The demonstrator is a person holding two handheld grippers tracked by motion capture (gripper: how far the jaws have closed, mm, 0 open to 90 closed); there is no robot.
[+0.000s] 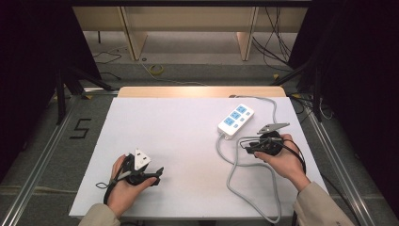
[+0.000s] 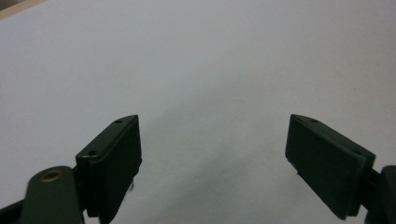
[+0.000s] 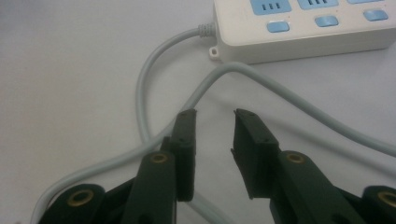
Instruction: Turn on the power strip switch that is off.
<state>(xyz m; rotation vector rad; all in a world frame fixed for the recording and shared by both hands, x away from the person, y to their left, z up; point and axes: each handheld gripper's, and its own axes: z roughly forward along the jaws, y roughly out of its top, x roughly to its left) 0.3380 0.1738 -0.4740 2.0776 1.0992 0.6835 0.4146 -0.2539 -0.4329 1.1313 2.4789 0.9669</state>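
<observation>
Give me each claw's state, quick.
Left claw: open, nothing between its jaws.
Right claw: open, holding nothing, over the grey cable.

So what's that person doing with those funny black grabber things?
A person holds a grabber in each hand at a white table. The right gripper is open, its jaws just above the grey cable of a white power strip with blue sockets, not pinching it. The left gripper is open too, resting over bare table away from the strip.
</observation>
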